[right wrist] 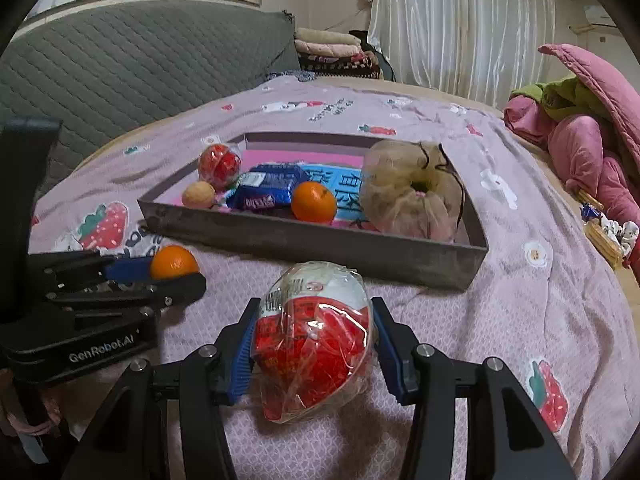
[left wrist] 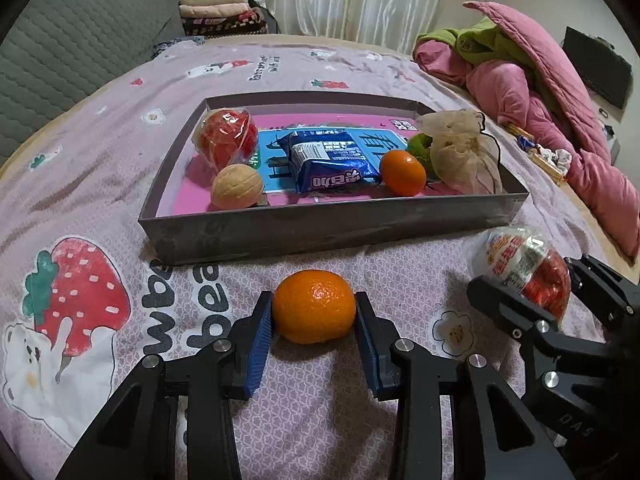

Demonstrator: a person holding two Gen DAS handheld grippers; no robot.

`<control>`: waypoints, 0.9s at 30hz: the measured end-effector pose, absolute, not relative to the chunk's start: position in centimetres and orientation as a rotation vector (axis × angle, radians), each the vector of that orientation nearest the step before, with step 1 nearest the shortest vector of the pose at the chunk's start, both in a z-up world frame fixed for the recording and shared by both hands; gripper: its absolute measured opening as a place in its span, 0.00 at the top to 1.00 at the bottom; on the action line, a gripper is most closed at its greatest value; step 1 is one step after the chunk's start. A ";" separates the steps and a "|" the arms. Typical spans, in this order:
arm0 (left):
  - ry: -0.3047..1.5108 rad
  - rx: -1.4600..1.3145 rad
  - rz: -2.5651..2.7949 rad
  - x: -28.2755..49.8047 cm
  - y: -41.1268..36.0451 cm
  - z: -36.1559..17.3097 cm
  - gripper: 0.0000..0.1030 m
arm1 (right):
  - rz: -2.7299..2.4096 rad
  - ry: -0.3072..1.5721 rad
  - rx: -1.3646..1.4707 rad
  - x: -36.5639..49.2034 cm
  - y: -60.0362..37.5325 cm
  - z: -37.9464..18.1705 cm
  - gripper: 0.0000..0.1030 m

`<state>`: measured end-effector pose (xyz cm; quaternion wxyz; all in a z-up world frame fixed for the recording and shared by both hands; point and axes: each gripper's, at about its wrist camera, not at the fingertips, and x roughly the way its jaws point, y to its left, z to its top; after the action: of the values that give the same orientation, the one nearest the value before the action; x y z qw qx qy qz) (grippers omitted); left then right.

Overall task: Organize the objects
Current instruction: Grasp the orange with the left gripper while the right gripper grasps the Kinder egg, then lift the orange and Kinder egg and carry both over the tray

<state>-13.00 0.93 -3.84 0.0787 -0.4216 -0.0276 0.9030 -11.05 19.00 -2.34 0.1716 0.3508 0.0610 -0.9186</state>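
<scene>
Both my claws are squeezing things. Left claw (left wrist: 314,314) pinches a round orange (left wrist: 314,306) between its blue pads, low over the purple blanket (left wrist: 320,420). Right claw (right wrist: 314,344) hugs a crinkly red and white wrapped egg (right wrist: 314,340). Just past them sits the grey tray (left wrist: 320,234), holding another orange (left wrist: 402,172), a walnut (left wrist: 237,186), and a blue snack pack (left wrist: 332,164).

Bedsheet (left wrist: 328,420): matt printed cloth, finely textured. Tray (left wrist: 320,232): dull grey card-like walls, scuffed; biscuit packet (left wrist: 332,164): glossy blue foil; mesh pouch (right wrist: 404,192): sheer beige gauze. Wrapped red ball (right wrist: 316,340): crinkled clear glossy plastic film; orange (left wrist: 314,306): dimpled, faintly shiny peel; fingers (left wrist: 258,344): ribbed blue pads on matt black plastic.
</scene>
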 end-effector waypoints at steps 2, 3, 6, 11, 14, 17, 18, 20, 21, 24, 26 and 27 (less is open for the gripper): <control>-0.085 -1.256 2.703 -12.9 0.9 -3.6 0.61 | -2.609 0.166 0.986 -11.2 19.0 -2.1 0.49; -0.084 -1.254 2.702 -12.8 0.8 -3.5 0.61 | -2.610 0.163 0.986 -11.3 18.9 -2.0 0.49; -0.089 -1.244 2.695 -12.5 0.9 -3.2 0.61 | -2.613 0.152 0.971 -11.4 18.8 -1.6 0.49; -0.089 -1.199 2.708 -12.2 1.1 -2.1 0.61 | -2.630 0.152 0.909 -11.5 18.6 -0.4 0.49; -0.077 -1.169 2.723 -12.2 1.3 -1.4 0.61 | -2.647 0.137 0.879 -11.7 18.7 0.4 0.49; -0.072 -1.162 2.723 -12.4 1.4 -0.8 0.61 | -2.661 0.106 0.856 -12.0 19.1 1.0 0.49; -0.075 -1.159 2.723 -12.5 1.4 -0.5 0.61 | -2.665 0.094 0.850 -12.2 19.3 1.2 0.49; -0.086 -1.148 2.727 -12.6 1.4 -0.2 0.61 | -2.671 0.078 0.844 -12.4 19.5 1.5 0.49; -0.088 -1.143 2.728 -12.7 1.4 0.0 0.61 | -2.676 0.074 0.840 -12.5 19.6 1.6 0.49; -0.103 -1.121 2.736 -13.0 1.4 0.6 0.61 | -2.691 0.055 0.823 -12.8 20.0 2.0 0.49; -0.111 -1.105 2.747 -13.3 1.4 1.1 0.61 | -2.697 0.052 0.813 -12.9 20.2 2.3 0.49; -0.115 -1.099 2.750 -13.4 1.3 1.2 0.61 | -2.706 0.052 0.803 -12.9 20.3 2.5 0.49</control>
<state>-13.38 1.35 1.24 0.0890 -0.3695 -0.0385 0.9242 -12.91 20.28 2.48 0.1585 0.2807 0.0180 -0.9464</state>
